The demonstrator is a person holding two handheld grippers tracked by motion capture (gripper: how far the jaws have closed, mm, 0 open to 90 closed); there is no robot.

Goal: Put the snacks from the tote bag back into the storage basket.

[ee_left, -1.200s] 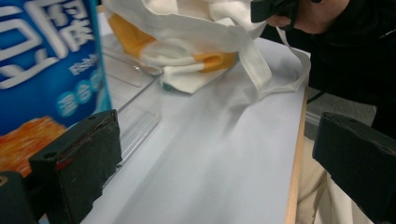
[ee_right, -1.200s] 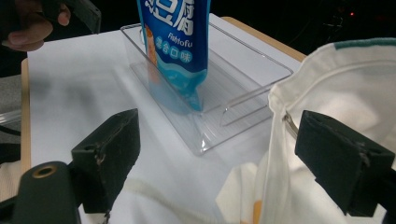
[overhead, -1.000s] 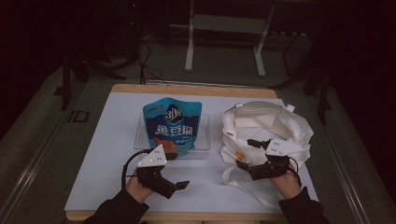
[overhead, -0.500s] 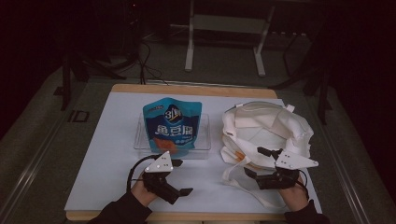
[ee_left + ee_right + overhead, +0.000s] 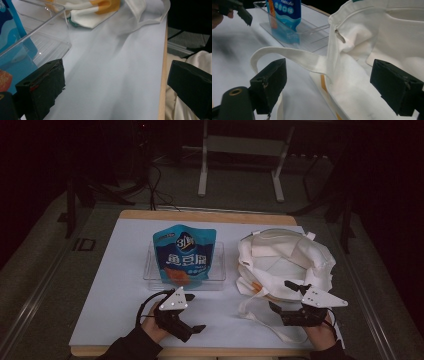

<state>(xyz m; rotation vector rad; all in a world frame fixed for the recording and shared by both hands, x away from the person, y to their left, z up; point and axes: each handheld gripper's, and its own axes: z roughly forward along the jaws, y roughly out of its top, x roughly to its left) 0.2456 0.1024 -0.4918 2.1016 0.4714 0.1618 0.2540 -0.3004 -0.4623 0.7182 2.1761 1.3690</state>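
Early stage: blue snack pouch (image 5: 184, 254) upright in clear plastic tray (image 5: 217, 279), not yet in cream canvas tote bag (image 5: 285, 262) just beside. Left gripper (image 5: 192, 312) and right gripper (image 5: 285, 296) near table's front edge, jaws apart, empty.

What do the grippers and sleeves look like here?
Both the left gripper and the right gripper are black, each topped by a grey three-cornered plate. A black cable loops from the left one. The fingers are blocky black pads, one scuffed red. The sleeves are dark.
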